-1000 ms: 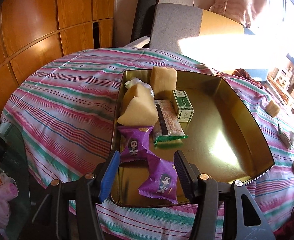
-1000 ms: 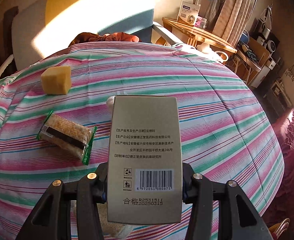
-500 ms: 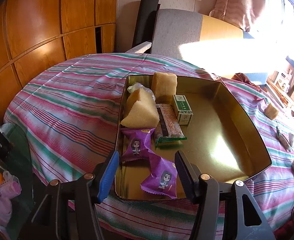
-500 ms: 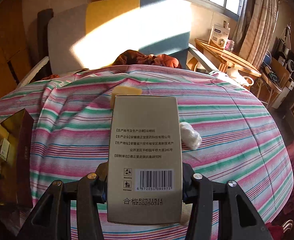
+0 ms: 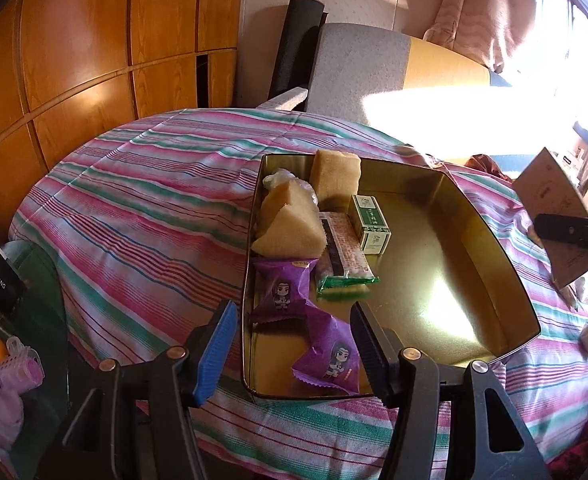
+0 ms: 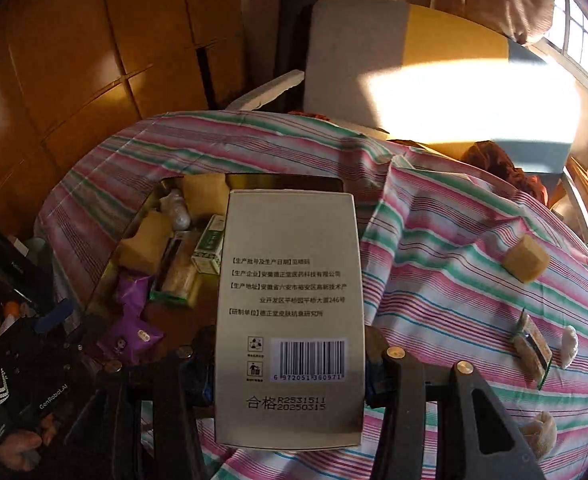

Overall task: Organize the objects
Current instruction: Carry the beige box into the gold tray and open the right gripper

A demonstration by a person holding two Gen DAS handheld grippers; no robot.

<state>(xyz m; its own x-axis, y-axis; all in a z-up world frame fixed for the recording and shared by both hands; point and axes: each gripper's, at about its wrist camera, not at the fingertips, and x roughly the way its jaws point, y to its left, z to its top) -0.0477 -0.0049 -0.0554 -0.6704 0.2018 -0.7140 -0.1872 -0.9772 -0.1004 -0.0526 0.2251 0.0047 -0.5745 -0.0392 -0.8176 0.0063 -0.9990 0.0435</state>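
**Boxed item arrives over the tin**

Right claw (image 6: 290, 364) clamped on a flat tan carton (image 6: 290, 312), barcode panel facing the lens. A second ago this view showed only striped cloth and loose snacks; now the gold tin (image 5: 494, 240) sits under the carton's far end. From the left wrist view the carton (image 5: 550, 196) shows at the right edge, tilted, above the cloth just beside the tin's right wall.

Left claw (image 5: 294, 344) hovers at the tin's near rim, jaws apart, nothing between them; a purple snack packet (image 5: 330, 356) lies below, inside the tin. Little change on this side.

Tin's left half holds yellow sponge blocks (image 5: 290, 224), a green-edged bar (image 5: 344, 256) and a small green box (image 5: 370, 220). Right half bare.

Judgement: carry nearly done; the release into the bare half comes next. Carton's height over the tin floor is hard to read, probably still well clear.

Still out on the desk: a yellow block (image 6: 526, 260), a wrapped bar (image 6: 534, 348).
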